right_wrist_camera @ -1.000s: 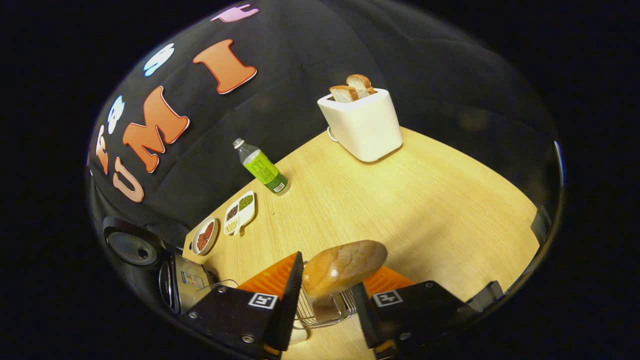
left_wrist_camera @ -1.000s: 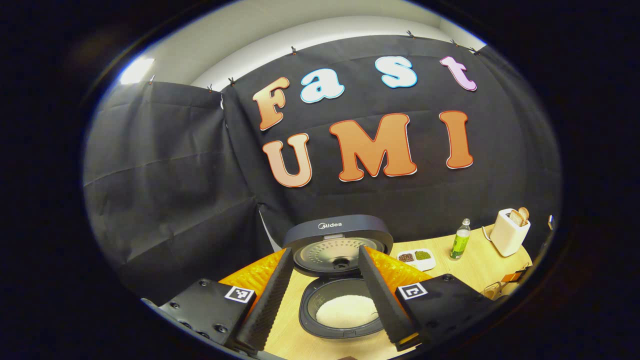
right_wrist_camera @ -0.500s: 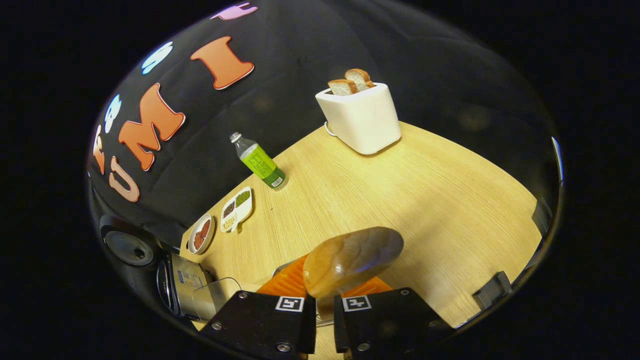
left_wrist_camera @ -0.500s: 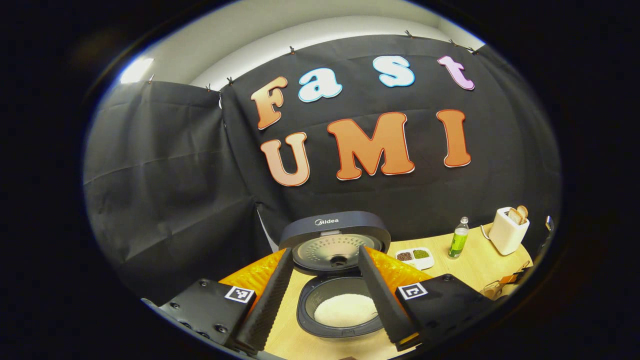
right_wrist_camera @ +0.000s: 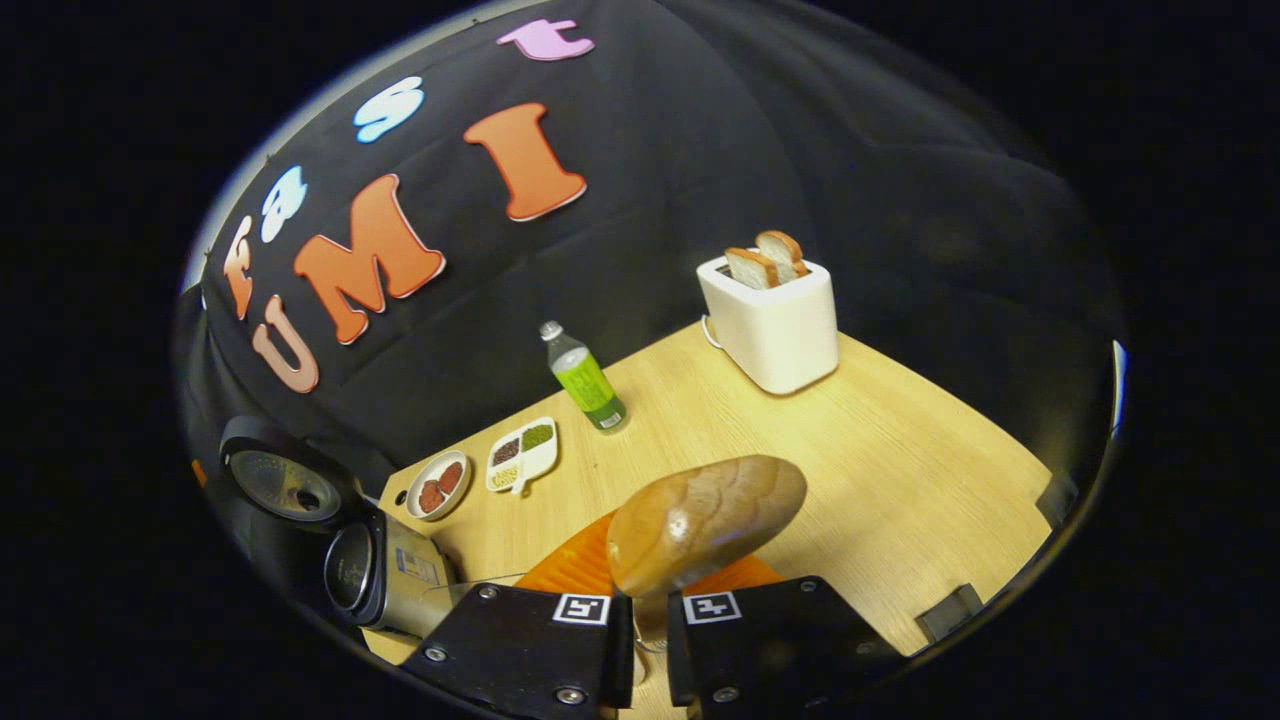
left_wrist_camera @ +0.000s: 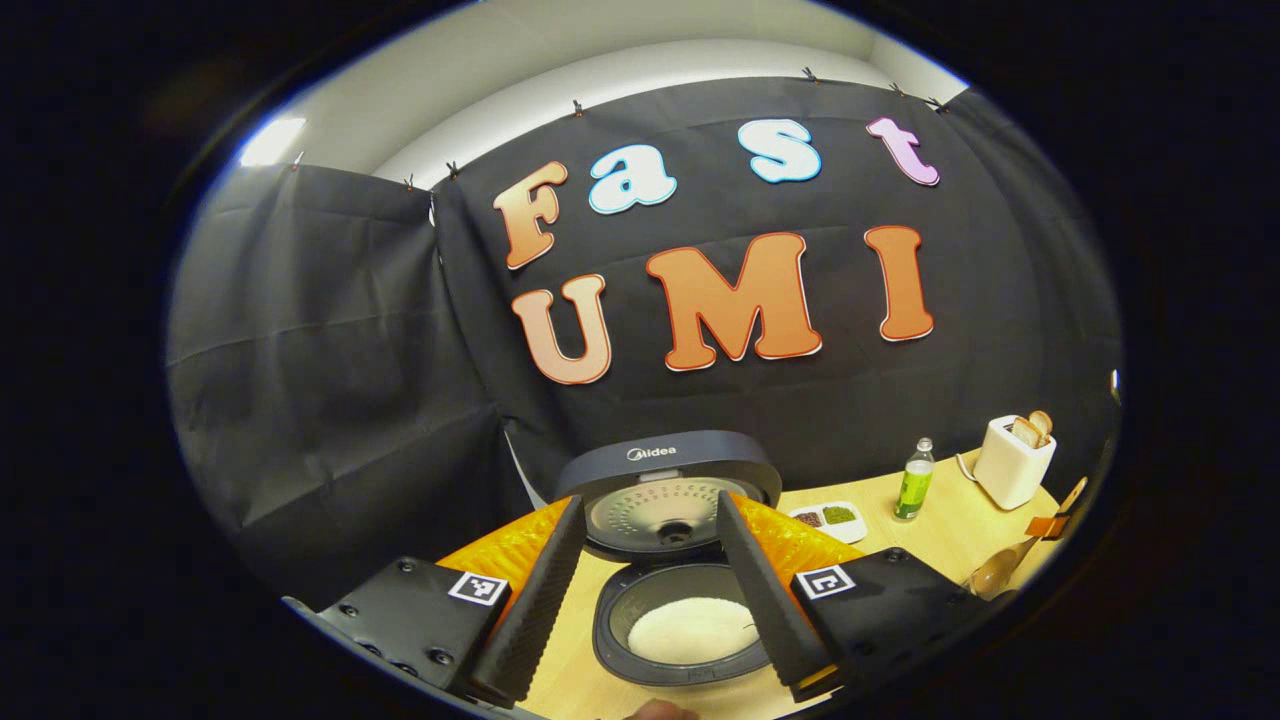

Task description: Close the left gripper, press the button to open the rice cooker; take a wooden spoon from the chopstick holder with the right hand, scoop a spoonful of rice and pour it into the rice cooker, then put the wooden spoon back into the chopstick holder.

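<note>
We have the spoon (right_wrist_camera: 705,520) clamped in the right gripper (right_wrist_camera: 640,625), fingers closed on its neck, bowl pointing ahead toward 12 o'clock. The open cooker (right_wrist_camera: 345,560) lies at our 9 o'clock. The left gripper (left_wrist_camera: 645,590) hangs wide open, empty, framing the rice (left_wrist_camera: 692,630).

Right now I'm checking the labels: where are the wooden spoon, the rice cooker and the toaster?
wooden spoon (right_wrist_camera: 705,520): right gripper view, back of its bowl.
rice cooker (left_wrist_camera: 668,459): left gripper view, raised lid's outer shell.
toaster (right_wrist_camera: 783,335): right gripper view, front wall.
</note>
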A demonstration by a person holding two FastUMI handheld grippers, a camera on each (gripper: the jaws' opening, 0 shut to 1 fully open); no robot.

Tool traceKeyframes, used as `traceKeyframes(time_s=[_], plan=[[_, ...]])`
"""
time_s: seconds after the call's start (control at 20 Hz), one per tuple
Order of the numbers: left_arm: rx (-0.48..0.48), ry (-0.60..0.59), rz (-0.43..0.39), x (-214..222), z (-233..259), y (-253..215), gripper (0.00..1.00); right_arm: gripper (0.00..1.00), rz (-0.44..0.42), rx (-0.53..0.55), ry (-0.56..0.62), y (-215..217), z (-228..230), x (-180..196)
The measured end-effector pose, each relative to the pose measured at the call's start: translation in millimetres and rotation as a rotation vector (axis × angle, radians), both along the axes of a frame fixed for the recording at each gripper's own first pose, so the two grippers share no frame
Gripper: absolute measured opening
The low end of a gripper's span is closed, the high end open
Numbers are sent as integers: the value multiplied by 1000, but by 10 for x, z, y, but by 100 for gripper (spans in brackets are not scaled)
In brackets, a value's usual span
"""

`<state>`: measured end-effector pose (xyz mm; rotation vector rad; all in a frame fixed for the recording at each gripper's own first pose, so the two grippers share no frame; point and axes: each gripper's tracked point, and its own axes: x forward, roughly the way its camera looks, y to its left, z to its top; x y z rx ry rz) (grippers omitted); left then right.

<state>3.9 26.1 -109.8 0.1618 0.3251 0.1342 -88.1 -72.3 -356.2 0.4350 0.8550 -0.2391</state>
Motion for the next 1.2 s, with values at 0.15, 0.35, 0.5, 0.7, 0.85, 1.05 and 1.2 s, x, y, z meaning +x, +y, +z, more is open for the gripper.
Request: traceKeyframes(time_s=[0.15, 0.35, 0.5, 0.7, 0.85, 1.05, 1.2], plan=[[-19, -22, -4, -7, 0, 46, 82, 13, 72, 3, -48, 291, 261, 106], [-38, -22, 6, -39, -60, 171, 90, 13, 168, -7, -63, 712, 317, 115], [-34, -19, 11, -67, -101, 257, 90, 13, 235, -21, -21, 997, 126, 18], [-4, -6, 49, -99, -158, 454, 90, 12, 319, -95, 18, 1234, -139, -146], [-14, 1, 59, -129, -202, 564, 87, 13, 360, -212, 53, 1263, -352, -228], [20, -24, 73, -118, -152, 701, 97, 13, 371, -309, 92, 1323, -546, -318], [39, -59, 54, -97, -90, 728, 100, 13, 352, -371, 82, 1301, -549, -328]])
